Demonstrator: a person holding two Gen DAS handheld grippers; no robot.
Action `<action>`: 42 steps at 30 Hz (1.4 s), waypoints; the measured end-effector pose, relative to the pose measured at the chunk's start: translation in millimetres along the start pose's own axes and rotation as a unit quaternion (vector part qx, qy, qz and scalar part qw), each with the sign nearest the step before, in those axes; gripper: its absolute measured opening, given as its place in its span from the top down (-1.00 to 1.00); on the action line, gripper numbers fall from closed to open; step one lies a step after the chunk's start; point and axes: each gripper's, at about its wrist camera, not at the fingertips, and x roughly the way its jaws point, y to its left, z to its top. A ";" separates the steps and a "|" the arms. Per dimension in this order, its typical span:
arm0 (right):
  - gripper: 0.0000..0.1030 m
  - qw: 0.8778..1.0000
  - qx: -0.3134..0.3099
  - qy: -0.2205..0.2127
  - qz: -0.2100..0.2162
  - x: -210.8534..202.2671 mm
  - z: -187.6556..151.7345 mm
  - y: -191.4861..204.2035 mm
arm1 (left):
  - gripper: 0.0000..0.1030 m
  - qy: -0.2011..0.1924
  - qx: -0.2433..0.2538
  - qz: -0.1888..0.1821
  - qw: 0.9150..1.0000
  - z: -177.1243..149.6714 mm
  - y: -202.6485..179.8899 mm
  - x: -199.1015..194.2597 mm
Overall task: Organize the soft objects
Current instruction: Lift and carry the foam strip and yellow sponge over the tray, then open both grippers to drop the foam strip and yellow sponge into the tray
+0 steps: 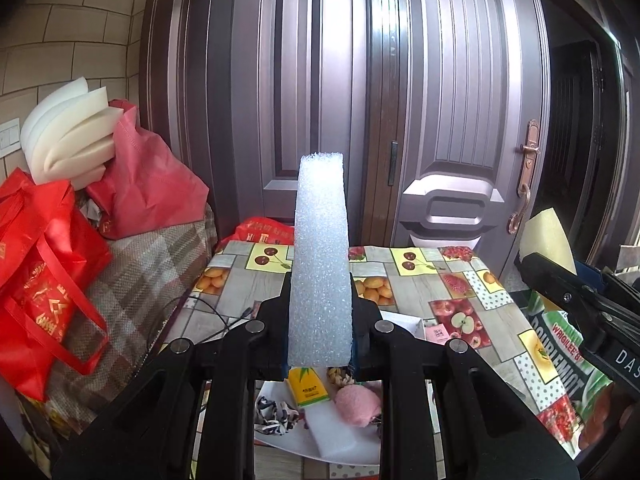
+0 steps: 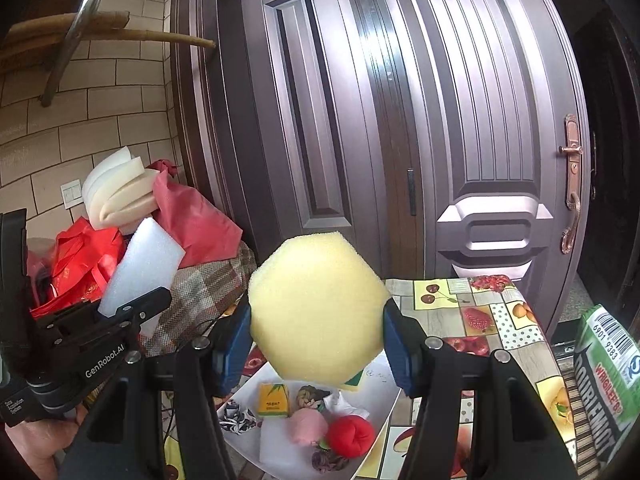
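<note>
So both tools are loaded at once. The left tool (image 1: 320,320) is pinched down narrow on a white foam slab (image 1: 320,256), gripped by its thin faces so it stands up on edge above the bench (image 1: 460,280). My guess is that's just the easiest way to clamp something flat and squishy without folding it. The right tool (image 2: 316,340) sits about half open, pads pressed into the sides of a yellow sponge (image 2: 318,312), which bulges a little between them. That one also hangs in the air, over the near part of the bench.

Below both, on the near edge of the bench, there's a white tray (image 2: 384,408) that looks like the collecting spot. In it: a yellow tissue pack (image 2: 274,400), a pink fuzzy ball (image 2: 306,426), a red plush ball (image 2: 350,436), a black-and-white scrunchie (image 2: 236,420), a flat white foam piece (image 1: 340,432) and a couple of small bits I can't make out. Seems the slab and sponge are headed there too.
</note>
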 end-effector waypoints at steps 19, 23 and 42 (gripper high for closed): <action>-0.14 0.977 0.050 0.208 -0.012 131.3 -73.1 -32.0 | 0.63 0.265 0.010 -0.009 0.964 -103.4 -7.4 166.7; -0.14 0.965 0.082 0.248 -0.013 148.8 -86.6 -36.7 | 0.63 0.294 0.012 -0.022 0.956 -117.6 -8.3 177.7; -1.00 0.973 0.060 0.222 -0.001 166.5 -97.2 -33.2 | -1.00 0.216 0.002 0.024 0.976 -112.4 6.0 159.9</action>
